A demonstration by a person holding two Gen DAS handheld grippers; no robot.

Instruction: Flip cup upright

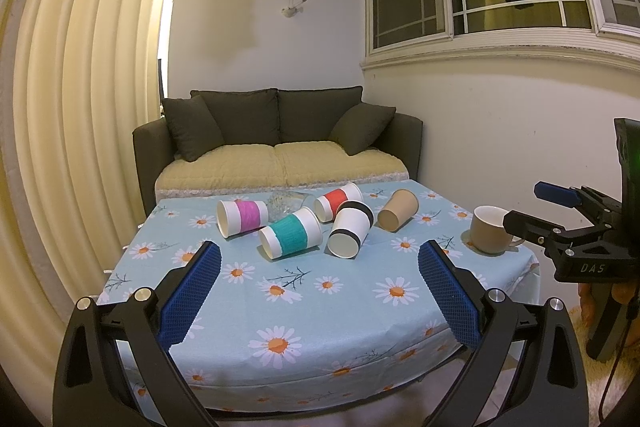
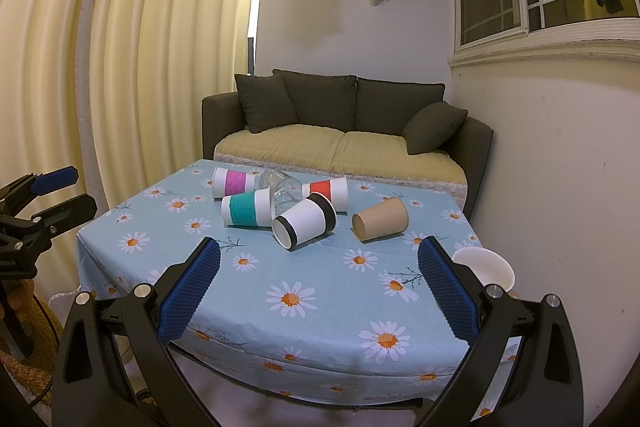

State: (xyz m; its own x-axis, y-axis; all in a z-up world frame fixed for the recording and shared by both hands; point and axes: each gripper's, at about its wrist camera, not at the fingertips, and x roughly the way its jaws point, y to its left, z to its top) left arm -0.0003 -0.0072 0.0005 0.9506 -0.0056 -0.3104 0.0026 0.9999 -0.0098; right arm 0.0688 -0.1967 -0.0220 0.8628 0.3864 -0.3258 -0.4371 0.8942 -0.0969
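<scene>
Several paper cups lie on their sides on the daisy tablecloth [image 1: 320,311]: pink-banded [image 1: 241,217], teal-banded [image 1: 290,238], black-banded [image 1: 351,234], red-banded [image 1: 338,201] and plain brown [image 1: 398,215]. A clear glass [image 1: 286,205] lies among them. They show again in the right wrist view: pink [image 2: 234,182], teal [image 2: 247,207], black [image 2: 306,221], red [image 2: 326,191], brown [image 2: 380,219], glass [image 2: 282,189]. My left gripper [image 1: 320,291] is open and empty above the table's near edge. My right gripper [image 2: 319,287] is open and empty, also short of the cups.
A tan mug [image 1: 491,230] stands upright at the table's right edge, seen as a white rim [image 2: 484,265] in the right wrist view. The right gripper shows at the right [image 1: 560,215], the left gripper at the left [image 2: 44,195]. A dark sofa [image 1: 280,139] stands behind the table.
</scene>
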